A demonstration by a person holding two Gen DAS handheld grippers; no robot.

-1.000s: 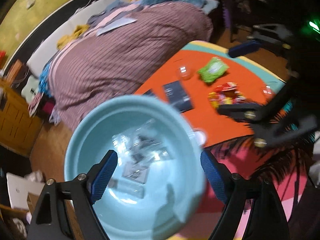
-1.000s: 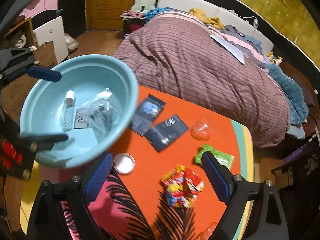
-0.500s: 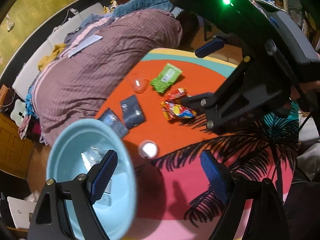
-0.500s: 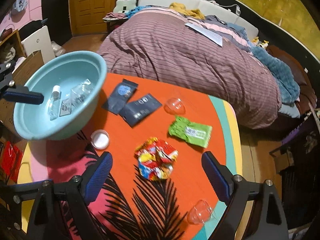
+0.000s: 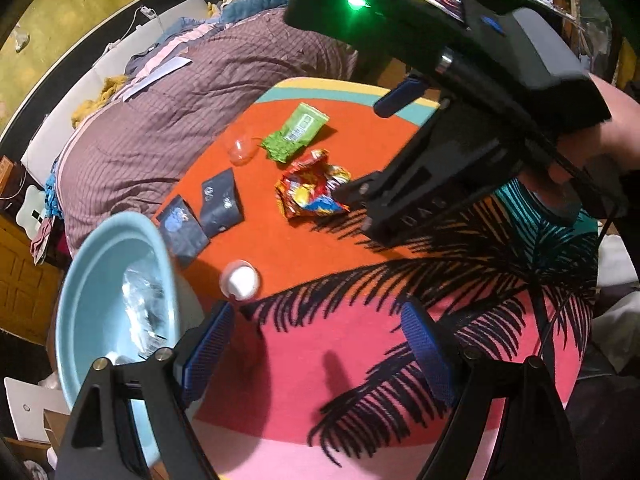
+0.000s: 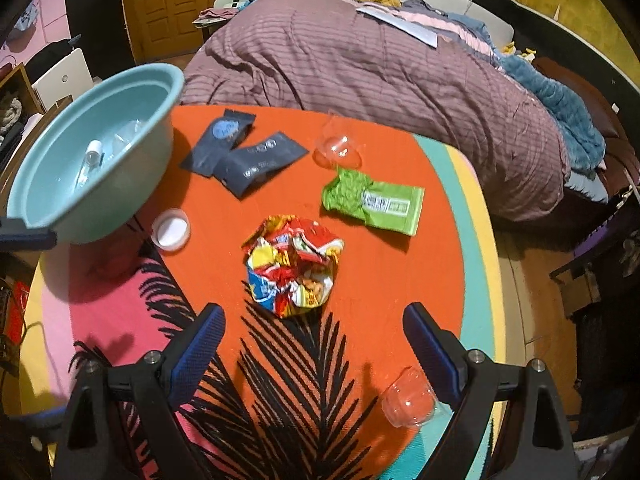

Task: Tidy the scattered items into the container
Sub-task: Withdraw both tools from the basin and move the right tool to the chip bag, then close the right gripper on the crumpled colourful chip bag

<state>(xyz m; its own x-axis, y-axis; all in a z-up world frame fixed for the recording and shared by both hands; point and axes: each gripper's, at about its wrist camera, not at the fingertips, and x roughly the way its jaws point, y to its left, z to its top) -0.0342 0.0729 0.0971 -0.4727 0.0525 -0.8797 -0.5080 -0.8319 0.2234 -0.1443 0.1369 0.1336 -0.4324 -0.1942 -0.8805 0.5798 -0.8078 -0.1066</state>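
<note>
A light blue basin (image 6: 120,128) stands at the table's left edge and holds a small bottle (image 6: 89,162) and clear wrappers; it also shows in the left wrist view (image 5: 104,276). On the orange cloth lie two dark sachets (image 6: 244,156), a white lid (image 6: 171,229), a crumpled colourful snack bag (image 6: 294,270), a green packet (image 6: 376,202) and two clear plastic cups (image 6: 338,148) (image 6: 408,402). My right gripper (image 6: 314,344) is open and empty, just short of the snack bag. My left gripper (image 5: 320,344) is open and empty over the pink cloth, beside the basin.
A bed with a striped purple quilt (image 6: 380,68) runs along the table's far side. A white box (image 6: 60,76) and wooden doors (image 6: 168,4) are at the far left. The right gripper's body (image 5: 472,128) fills the upper right of the left wrist view.
The left gripper has swung away from over the basin to the right, above the pink cloth. The right gripper has pulled back and now faces the snack bag. Both stay open.
</note>
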